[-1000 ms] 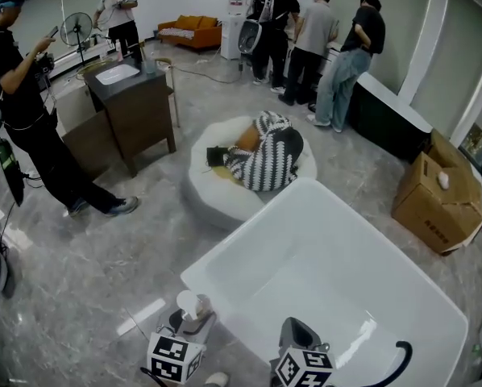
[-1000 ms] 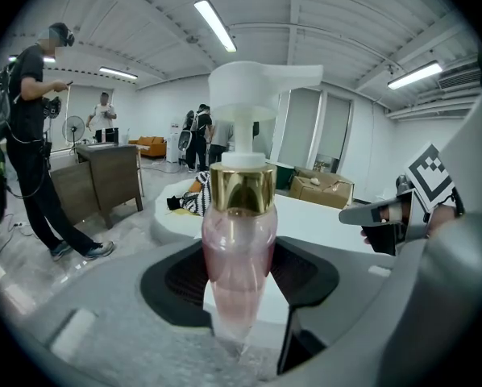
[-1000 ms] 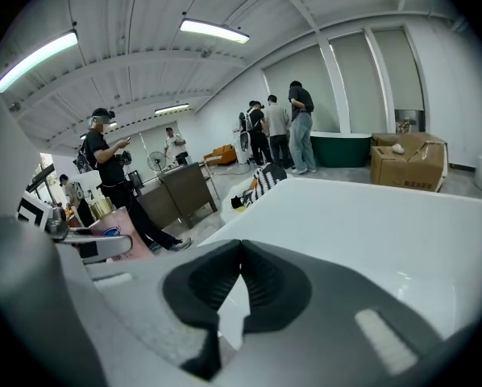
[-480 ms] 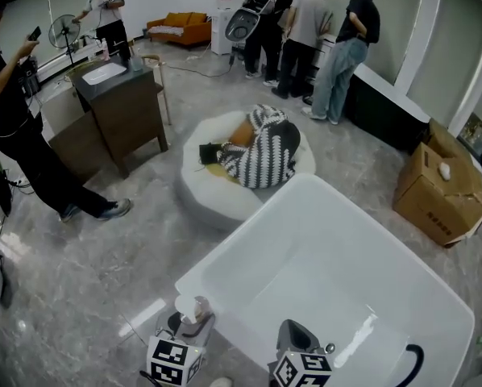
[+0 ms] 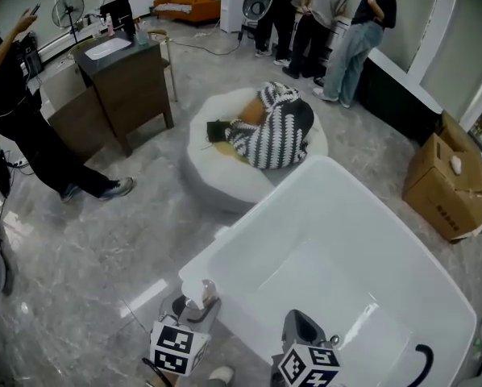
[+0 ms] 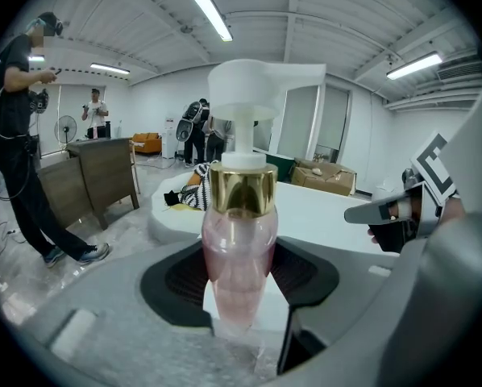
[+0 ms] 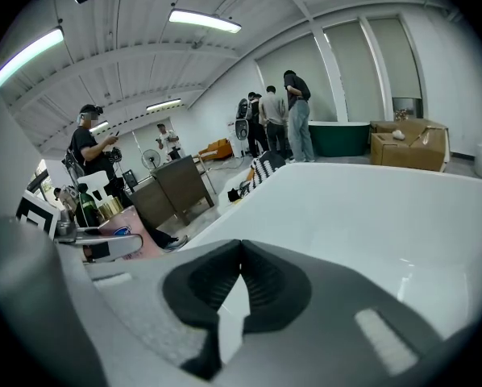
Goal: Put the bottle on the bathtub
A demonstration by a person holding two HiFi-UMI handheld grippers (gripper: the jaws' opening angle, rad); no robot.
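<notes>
A pink pump bottle (image 6: 239, 252) with a gold collar and a white pump head stands upright between the jaws of my left gripper (image 6: 239, 279), which is shut on it. From the head view, the bottle (image 5: 201, 294) and left gripper (image 5: 194, 311) hover at the near left corner of the white bathtub (image 5: 225, 244). The bathtub rim (image 6: 330, 208) lies just beyond the bottle. My right gripper (image 5: 305, 329) hangs over the tub's near edge. Its jaws (image 7: 239, 272) are shut with nothing between them, and the white bathtub (image 7: 370, 208) fills the space ahead.
A round white cushion bed (image 5: 205, 172) with a striped blanket (image 5: 273, 127) sits beyond the tub. A dark wooden cabinet (image 5: 132, 91) stands at back left, a cardboard box (image 5: 450, 184) at right. A person (image 5: 23, 127) stands at left; several people (image 5: 338, 14) are at the back.
The left gripper with the bottle has come closer to the tub's near left corner. The head view has tilted, so the tub sits nearer. The right gripper has barely moved.
</notes>
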